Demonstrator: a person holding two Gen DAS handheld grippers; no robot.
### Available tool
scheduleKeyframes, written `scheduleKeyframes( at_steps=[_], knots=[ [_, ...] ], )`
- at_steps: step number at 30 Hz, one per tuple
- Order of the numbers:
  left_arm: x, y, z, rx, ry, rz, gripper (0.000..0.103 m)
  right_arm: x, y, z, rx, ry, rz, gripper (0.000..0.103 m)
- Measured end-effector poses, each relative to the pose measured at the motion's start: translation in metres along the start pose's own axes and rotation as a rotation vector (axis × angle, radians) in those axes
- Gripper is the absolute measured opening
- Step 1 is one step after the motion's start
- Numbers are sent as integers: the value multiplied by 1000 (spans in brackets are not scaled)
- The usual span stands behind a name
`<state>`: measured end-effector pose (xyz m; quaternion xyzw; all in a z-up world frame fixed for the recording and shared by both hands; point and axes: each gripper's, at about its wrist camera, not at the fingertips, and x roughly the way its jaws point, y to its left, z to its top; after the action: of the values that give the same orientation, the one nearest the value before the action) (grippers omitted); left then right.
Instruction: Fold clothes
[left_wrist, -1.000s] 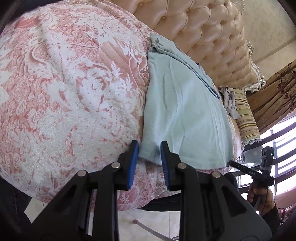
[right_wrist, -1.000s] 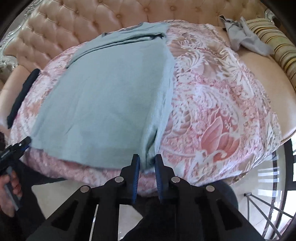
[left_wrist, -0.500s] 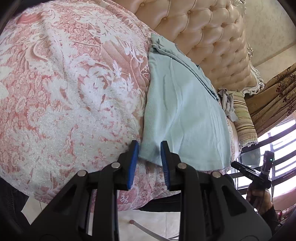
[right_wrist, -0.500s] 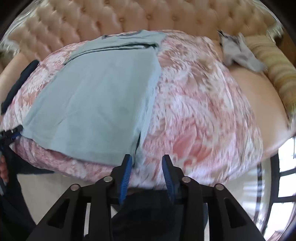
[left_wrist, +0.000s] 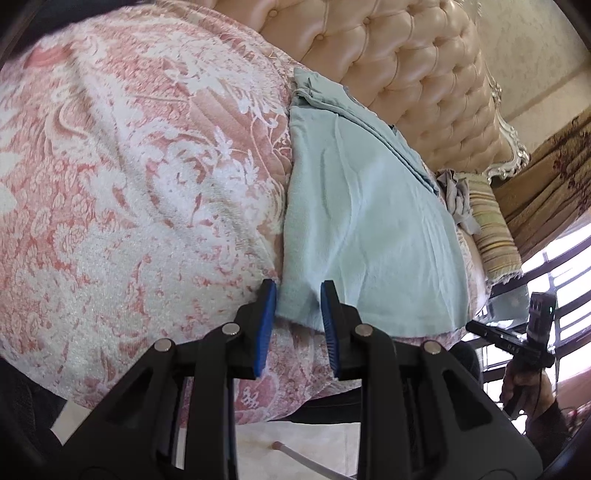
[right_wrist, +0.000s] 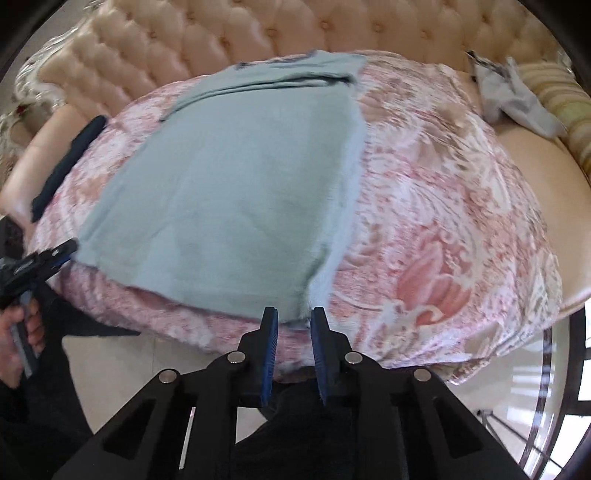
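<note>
A pale blue-green garment (left_wrist: 369, 221) lies flat on the pink-and-white patterned bedspread (left_wrist: 129, 184), its far end folded over in layers near the headboard. My left gripper (left_wrist: 297, 299) is open, with the garment's near left corner lying between its blue pads. In the right wrist view the same garment (right_wrist: 240, 184) spreads across the bedspread (right_wrist: 443, 221). My right gripper (right_wrist: 294, 320) is open, its pads either side of the near right corner. The left gripper (right_wrist: 48, 258) also shows there, held by a hand at the far left.
A tufted beige headboard (right_wrist: 221, 37) curves behind the bed. A crumpled grey garment (right_wrist: 509, 92) and a striped pillow (right_wrist: 565, 99) lie at the right, a dark item (right_wrist: 66, 158) at the left. Pale floor lies below the bed's edge; a window railing (left_wrist: 554, 258) is beyond.
My right gripper's jaws widened half a second ago and have narrowed again around the near right corner, with the view shifting left. The left gripper has barely moved.
</note>
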<state>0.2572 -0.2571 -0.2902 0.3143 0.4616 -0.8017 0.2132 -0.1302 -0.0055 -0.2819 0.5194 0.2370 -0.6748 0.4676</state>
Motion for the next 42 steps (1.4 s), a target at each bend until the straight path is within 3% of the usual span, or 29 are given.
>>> scheduleKeyframes(
  at_steps=[2, 5, 10, 12, 14, 24, 25, 26, 33, 35, 42],
  knots=[
    [1, -3, -1, 17, 5, 6, 28, 3, -7, 1, 49, -4, -2, 23],
    [2, -7, -2, 43, 13, 16, 29, 11, -10, 4, 65, 4, -23, 44],
    [4, -14, -3, 82, 25, 30, 29, 12, -9, 5, 72, -16, 4, 44],
    [4, -15, -4, 85, 24, 27, 28, 12, -10, 5, 81, -24, 11, 38],
    [5, -16, -4, 92, 28, 24, 26, 12, -10, 5, 72, -21, 14, 18],
    [11, -9, -6, 30, 55, -33, 27, 15, -16, 2, 103, -20, 33, 19],
    [11, -7, -5, 12, 54, -55, 10, 14, -16, 3, 118, -27, 52, 16],
    [8, -4, -3, -14, 44, -92, 8, 13, -16, 5, 134, -33, 71, 9],
    [-21, 13, 7, -168, -64, -373, 8, -22, -47, 1, 363, -166, 378, 8],
    [-26, 10, 9, -160, -82, -391, 8, -31, -52, 2, 396, -202, 440, 8],
    [-21, 12, 6, -183, -65, -363, 8, -28, -52, -3, 416, -205, 495, 8]
  ],
)
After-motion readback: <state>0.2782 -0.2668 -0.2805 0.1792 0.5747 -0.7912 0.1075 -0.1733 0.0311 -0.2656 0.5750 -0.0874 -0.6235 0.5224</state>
